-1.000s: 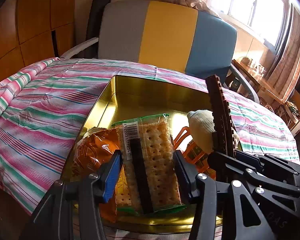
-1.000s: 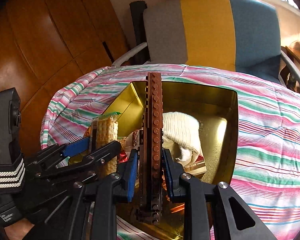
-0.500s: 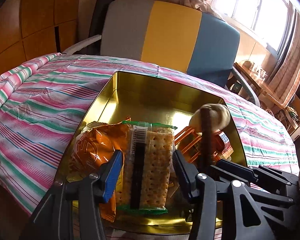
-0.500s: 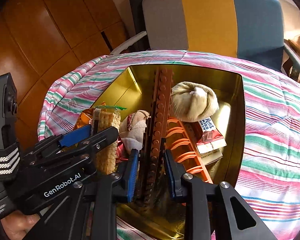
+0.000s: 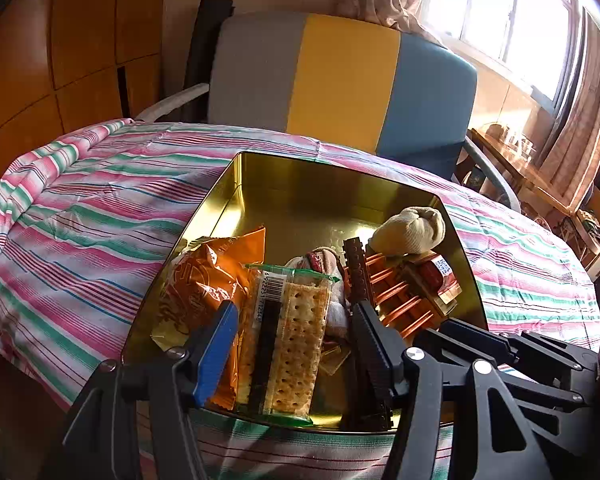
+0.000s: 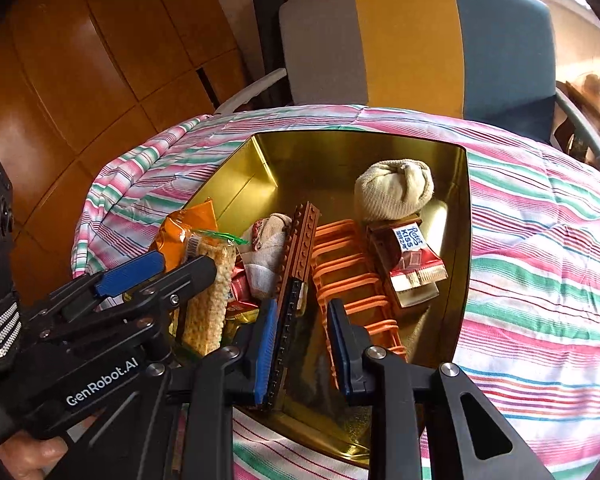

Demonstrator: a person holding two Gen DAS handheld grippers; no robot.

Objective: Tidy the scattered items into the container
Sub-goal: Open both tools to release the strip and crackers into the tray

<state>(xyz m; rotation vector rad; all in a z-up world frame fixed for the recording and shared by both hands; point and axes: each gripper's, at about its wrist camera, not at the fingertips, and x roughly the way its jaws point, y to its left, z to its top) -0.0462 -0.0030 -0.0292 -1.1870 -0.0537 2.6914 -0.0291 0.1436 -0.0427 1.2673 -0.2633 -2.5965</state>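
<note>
A gold tin (image 5: pixel 300 184) (image 6: pixel 466 240) sits on the striped tablecloth. My left gripper (image 5: pixel 290 330) is shut on a cracker pack (image 5: pixel 290 332) (image 6: pixel 210 300) and holds it upright over the tin's near edge, beside an orange snack bag (image 5: pixel 200 280). My right gripper (image 6: pixel 302 346) is open above the tin's near side; a long brown brick strip (image 6: pixel 300 240) (image 5: pixel 356 264) lies in the tin against its left finger. Also in the tin are a rolled cream sock (image 6: pixel 394 190), an orange rack (image 6: pixel 352 276), a red-and-white chocolate pack (image 6: pixel 414 256) and a small sock (image 6: pixel 268 256).
A grey, yellow and blue chair (image 5: pixel 340 80) stands behind the table. Wooden wall panels (image 6: pixel 100 60) are at the left. A window and a wooden side table (image 5: pixel 532 176) are at the right. Striped cloth (image 5: pixel 80 220) surrounds the tin.
My right gripper lowered the upright brown brick strip into the tin and opened, leaving it lying there. My left gripper kept its hold on the cracker pack.
</note>
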